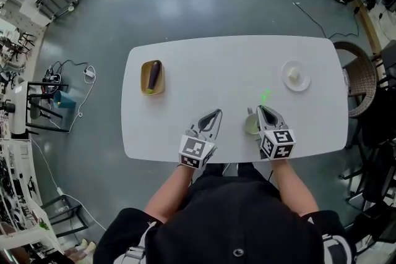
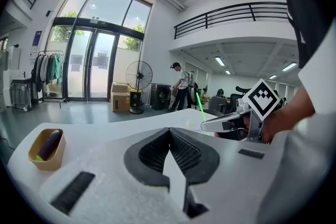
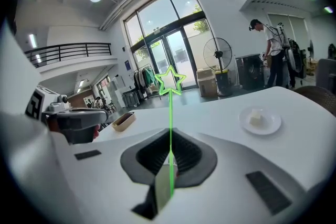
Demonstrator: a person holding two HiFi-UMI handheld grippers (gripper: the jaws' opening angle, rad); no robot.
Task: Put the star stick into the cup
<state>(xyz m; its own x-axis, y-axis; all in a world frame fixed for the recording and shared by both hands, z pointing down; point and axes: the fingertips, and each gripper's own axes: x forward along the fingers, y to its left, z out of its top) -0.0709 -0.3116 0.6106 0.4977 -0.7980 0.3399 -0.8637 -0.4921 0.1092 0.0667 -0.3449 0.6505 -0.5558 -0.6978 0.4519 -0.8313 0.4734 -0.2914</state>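
The green star stick point(image 3: 170, 113) stands upright, pinched between the jaws of my right gripper point(image 3: 170, 139), its star outline point(image 3: 170, 81) well above them. From the head view the star point(image 1: 265, 96) shows just beyond the right gripper point(image 1: 261, 110), which hovers at the right rim of a pale green cup point(image 1: 250, 125) near the table's front edge. My left gripper point(image 1: 216, 114) is left of the cup, its jaws shut with nothing in them point(image 2: 169, 134). In the left gripper view the stick point(image 2: 199, 107) rises above the right gripper point(image 2: 231, 122).
A wooden tray point(image 1: 144, 78) with a purple eggplant point(image 1: 153, 75) sits at the white table's point(image 1: 223, 65) far left. A small white plate point(image 1: 296, 76) holding a white lump is at the far right. A wicker chair point(image 1: 362, 86) stands beside the table's right end.
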